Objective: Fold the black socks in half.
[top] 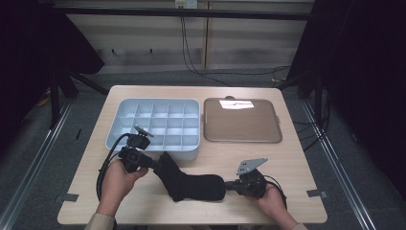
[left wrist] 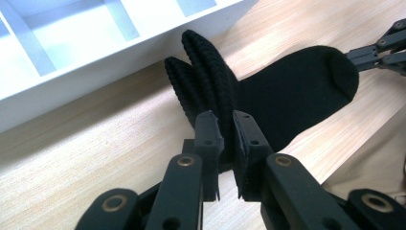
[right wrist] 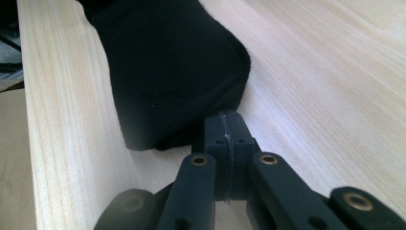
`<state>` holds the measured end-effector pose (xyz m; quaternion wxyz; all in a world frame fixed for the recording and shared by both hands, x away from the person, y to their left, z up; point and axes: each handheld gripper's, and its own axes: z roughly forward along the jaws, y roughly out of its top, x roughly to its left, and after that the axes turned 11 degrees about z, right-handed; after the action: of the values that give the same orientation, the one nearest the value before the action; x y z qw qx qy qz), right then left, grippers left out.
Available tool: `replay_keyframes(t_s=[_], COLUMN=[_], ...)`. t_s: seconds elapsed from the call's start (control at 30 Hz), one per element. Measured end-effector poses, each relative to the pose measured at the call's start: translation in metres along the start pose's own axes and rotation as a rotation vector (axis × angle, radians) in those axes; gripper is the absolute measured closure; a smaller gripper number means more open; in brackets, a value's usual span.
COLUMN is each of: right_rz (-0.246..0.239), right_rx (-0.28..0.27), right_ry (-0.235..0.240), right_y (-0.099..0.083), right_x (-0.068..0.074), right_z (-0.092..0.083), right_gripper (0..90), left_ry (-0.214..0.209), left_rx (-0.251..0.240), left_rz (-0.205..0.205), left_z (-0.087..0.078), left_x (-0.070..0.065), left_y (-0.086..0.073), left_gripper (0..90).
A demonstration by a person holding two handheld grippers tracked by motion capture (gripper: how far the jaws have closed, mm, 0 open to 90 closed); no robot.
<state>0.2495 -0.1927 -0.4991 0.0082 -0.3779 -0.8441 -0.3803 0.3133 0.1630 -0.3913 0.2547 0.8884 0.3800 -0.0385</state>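
Black ribbed sock (top: 191,182) lies bent on the table (top: 287,158).

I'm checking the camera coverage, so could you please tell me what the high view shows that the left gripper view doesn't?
High view alone: the brown tray, the person's hands, and the right gripper shut on the sock's toe end.
Left gripper view alone: close up, the left gripper with its fingers clamping the ribbed cuff.
Both: the black sock on the wooden table beside the white compartment box.

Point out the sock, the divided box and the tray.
sock (top: 194,184): high view, foot part.
box (top: 111,136): high view, left wall.
tray (top: 207,120): high view, left rim.
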Motion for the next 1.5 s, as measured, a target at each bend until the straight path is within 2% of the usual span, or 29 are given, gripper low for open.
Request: replay_keyframes(t_s=[0.33, 0.57, 0.87, 1.03, 1.17, 1.23, 1.3, 1.5], right_rz=[0.001, 0.017, -0.004, -0.042, -0.028, -0.044, -0.043, -0.038], right_rx=[-0.001, 0.000, 0.006, 0.033, 0.030, 0.036, 0.035, 0.024], right_ry=[0.008, 0.001, -0.001, 0.004, 0.021, 0.019, 0.019, 0.019], right_y=[0.005, 0.006, 0.005, 0.001, 0.002, 0.003, 0.005, 0.008], right_x=[0.009, 0.010, 0.008, 0.012, 0.013, 0.016, 0.018, 0.021], right_z=[0.009, 0.011, 0.006, 0.004, 0.006, 0.008, 0.010, 0.016], right_gripper=[90.0, 90.0, 90.0, 90.0, 90.0, 90.0, 90.0, 90.0], left_ry=[-0.004, -0.015, -0.002, -0.002, -0.005, -0.010, -0.010, -0.014], left_rx=[0.003, -0.005, 0.002, -0.003, -0.005, -0.002, -0.007, -0.003], left_rz=[0.017, 0.030, 0.031, 0.034, 0.039, 0.051, 0.042, 0.059], left_z=[-0.007, -0.005, -0.006, -0.008, -0.009, -0.010, -0.010, -0.011], left_x=[-0.003, -0.009, -0.009, -0.010, -0.012, -0.013, -0.014, -0.020], left_y=[0.004, 0.008, 0.009, 0.009, 0.010, 0.010, 0.012, 0.018], left_gripper=[82.0, 82.0, 82.0, 82.0, 81.9, 82.0, 81.9, 81.9])
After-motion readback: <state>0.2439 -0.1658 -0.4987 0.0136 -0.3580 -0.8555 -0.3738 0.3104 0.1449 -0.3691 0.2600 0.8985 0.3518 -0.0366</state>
